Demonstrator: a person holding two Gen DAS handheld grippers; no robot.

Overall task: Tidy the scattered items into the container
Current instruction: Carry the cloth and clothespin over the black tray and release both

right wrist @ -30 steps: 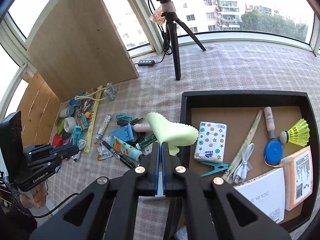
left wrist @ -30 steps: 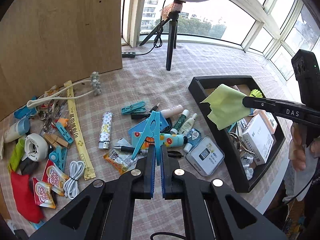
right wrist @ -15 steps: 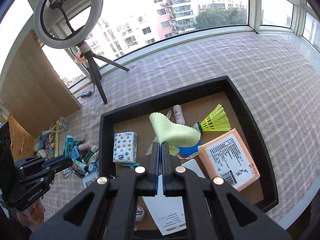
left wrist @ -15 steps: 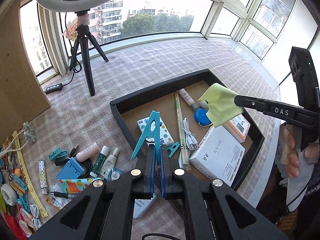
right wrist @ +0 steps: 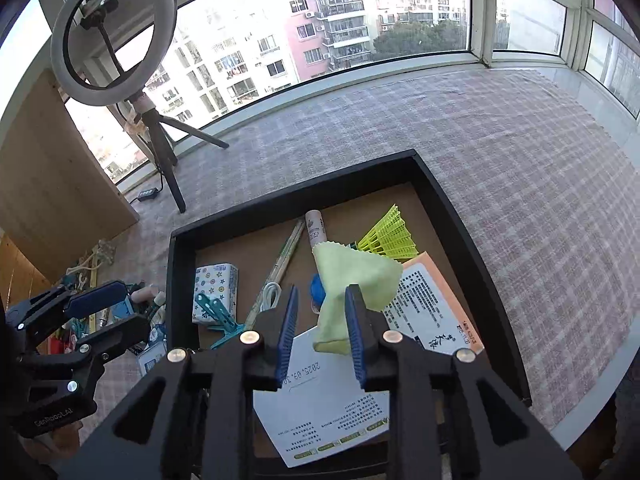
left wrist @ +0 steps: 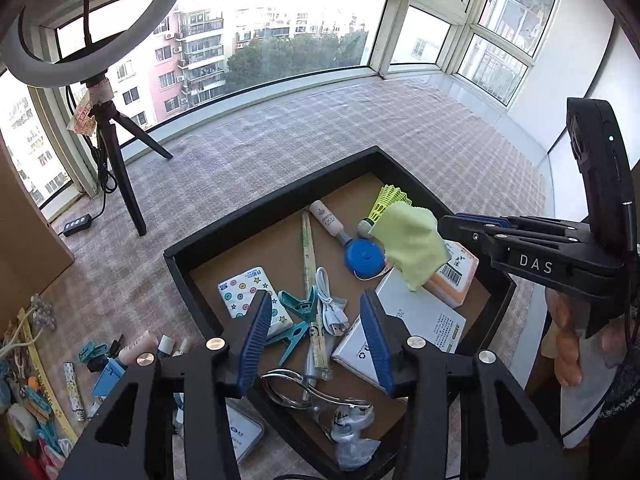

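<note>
A black tray (left wrist: 272,208) (right wrist: 288,200) lies under both grippers. My left gripper (left wrist: 314,296) hangs above its near left part, and its jaws are opening. The teal clothespin (left wrist: 294,338) lies loose on the tray floor below them, beside another teal clip (left wrist: 300,304). Over the tray's middle is my right gripper (right wrist: 321,292), its jaws also opening. A yellow-green cloth (right wrist: 360,276) (left wrist: 408,240) droops between them, resting against the right finger with no pad pressing it. In the right wrist view the left gripper (right wrist: 134,306) shows at the left with its jaws apart.
The tray holds a tissue pack (left wrist: 248,296), a shuttlecock (right wrist: 386,236), a blue tape measure (left wrist: 362,254), white boxes and a cable. Scattered items (left wrist: 40,380) lie left of the tray. A ring-light tripod (left wrist: 120,176) and a wooden board (right wrist: 48,184) stand behind. A hand (left wrist: 568,344) holds the right gripper.
Both grippers swung from the scattered pile to above the tray, then their jaws parted. The teal clothespin left the left jaws and lies in the tray; the cloth hangs loose.
</note>
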